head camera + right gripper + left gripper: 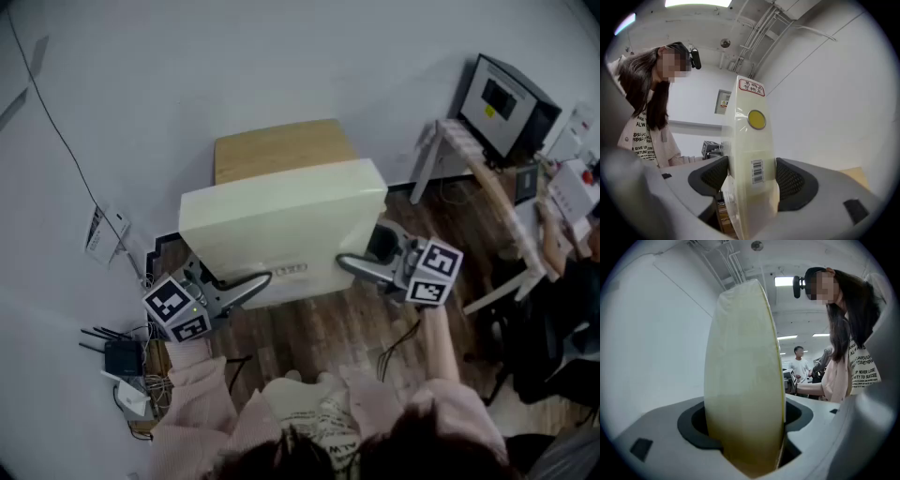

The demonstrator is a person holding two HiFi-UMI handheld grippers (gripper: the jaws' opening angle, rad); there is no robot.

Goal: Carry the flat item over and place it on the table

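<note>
Grippers clamp a flat cream-coloured rectangular box [281, 220] from its two opposite ends, and the box lies roughly level between them in the head view. The left gripper [246, 286] has its jaws spread wide around the box's left end. In the left gripper view the cream edge fills the gap, with the dark pads [691, 425] pressed against its faces. The right gripper [361, 267] grips the right end the same way, jaws wide and the black textured pads [715, 173] tight on both sides. That end carries a round yellow sticker [756, 119], a small barcode label [757, 172] below it and a red-bordered label [752, 86] at its top. Each gripper's cube with square markers [178, 309] sits toward the person, whose pink sleeves [202, 398] reach in from the bottom of the head view. The box hangs over the near part of a small light wooden table top [281, 145] that stands against a white wall [234, 56]. It covers the table's front edge, and whether it touches the wood cannot be told. Dark wooden floorboards [328, 328] show below the box. A black router with antennas [122, 354] lies on the floor at the left, and a dark monitor [506, 94] stands on a desk at the upper right.
</note>
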